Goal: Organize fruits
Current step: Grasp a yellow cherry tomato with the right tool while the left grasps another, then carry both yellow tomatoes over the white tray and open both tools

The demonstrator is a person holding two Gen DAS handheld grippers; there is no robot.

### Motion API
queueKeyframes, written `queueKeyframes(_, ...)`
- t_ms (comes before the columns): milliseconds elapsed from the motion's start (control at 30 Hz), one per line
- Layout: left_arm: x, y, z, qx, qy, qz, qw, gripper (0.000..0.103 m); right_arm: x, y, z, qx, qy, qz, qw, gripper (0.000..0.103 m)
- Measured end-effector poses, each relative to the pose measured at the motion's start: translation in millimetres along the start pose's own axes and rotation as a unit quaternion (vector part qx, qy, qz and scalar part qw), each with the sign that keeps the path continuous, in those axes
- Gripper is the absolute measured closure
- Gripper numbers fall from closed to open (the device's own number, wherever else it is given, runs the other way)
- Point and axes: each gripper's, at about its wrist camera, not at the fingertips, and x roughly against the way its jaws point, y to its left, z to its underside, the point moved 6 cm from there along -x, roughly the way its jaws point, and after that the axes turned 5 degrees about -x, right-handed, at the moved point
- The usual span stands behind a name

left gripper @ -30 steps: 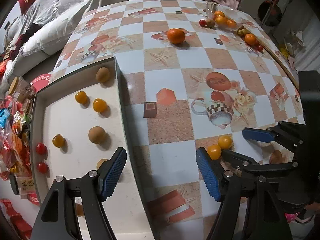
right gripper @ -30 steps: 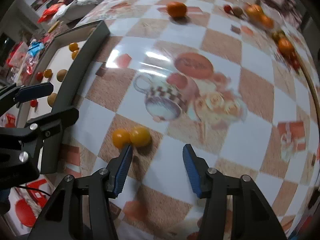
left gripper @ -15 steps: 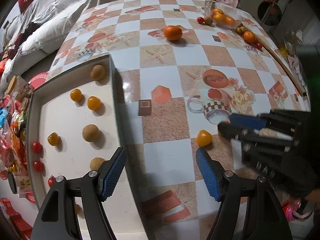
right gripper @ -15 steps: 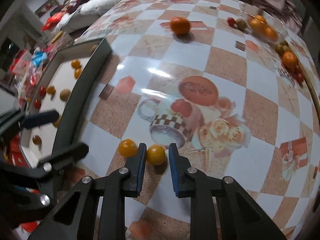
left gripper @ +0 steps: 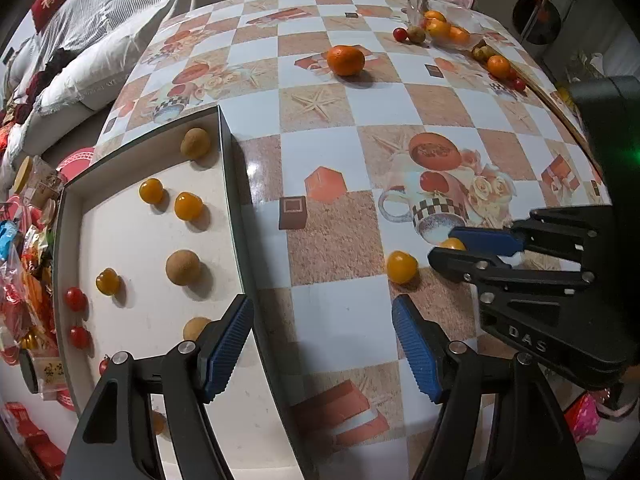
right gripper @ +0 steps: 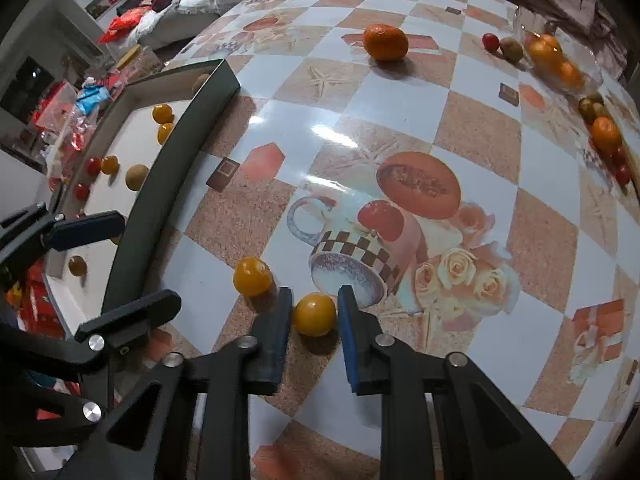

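Note:
My right gripper [right gripper: 314, 314] is shut on a small yellow tomato [right gripper: 315, 313] that rests on the checkered table; it also shows in the left wrist view [left gripper: 452, 245] between the right gripper's fingers. A second yellow tomato [right gripper: 253, 276] lies just left of it, also in the left wrist view [left gripper: 401, 267]. My left gripper [left gripper: 322, 354] is open and empty, straddling the right wall of the white tray [left gripper: 236, 200]. The tray holds several yellow tomatoes [left gripper: 188, 205], brown longans [left gripper: 183, 267] and red cherry tomatoes [left gripper: 75, 298].
A mandarin [left gripper: 345, 60] sits at the far middle of the table. A heap of oranges, red tomatoes and green fruit [left gripper: 442, 32] lies at the far right edge. Snack packets [left gripper: 24, 272] crowd the floor left of the tray.
My right gripper moved forward and closed its fingers around the right-hand yellow tomato. The left gripper stayed open and drew back slightly over the tray wall.

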Motion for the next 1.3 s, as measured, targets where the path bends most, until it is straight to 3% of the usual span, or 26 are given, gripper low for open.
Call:
queueKeyframes(300, -17.4, -32.5, -14.1, -0.034, 0.006, 0.022, 0.9992, 0.03, 12.8, -41.4, 10.3, -0.056, -0.004, 0.022, 0.998, 0.081)
queueKeyframes(500, -38.5, -45.5, -20.2, -0.047, 0.012, 0.019, 0.9986, 0.032, 13.8, -45.6, 12.5, -0.065, -0.006, 0.021, 0.998, 0.081)
queueKeyframes(533, -39.5, -46.0, -20.6, -0.047, 0.012, 0.019, 0.9986, 0.043, 13.9, -46.0, 12.5, -0.066, -0.006, 0.02, 0.998, 0.081)
queueKeyframes(600, -41.0, -47.7, -20.5, -0.05, 0.013, 0.019, 0.9985, 0.053, 13.3, -46.1, 12.7, -0.07, -0.008, 0.018, 0.997, 0.081)
queueKeyframes(700, -38.1, -51.6, -20.6, -0.059, 0.005, 0.032, 0.9977, 0.082, 12.5, -44.9, 12.7, -0.071, -0.008, 0.017, 0.997, 0.081)
queueKeyframes(1000, -16.6, -34.4, -19.6, 0.007, -0.011, 0.094, 0.9955, 0.082, 18.2, -53.8, 15.9, -0.109, -0.001, 0.009, 0.994, 0.081)
queueKeyframes(1300, 13.3, -13.2, -18.7, 0.023, -0.034, 0.095, 0.9946, 0.082, 27.8, -48.2, 13.3, -0.121, -0.005, 0.001, 0.993, 0.081)
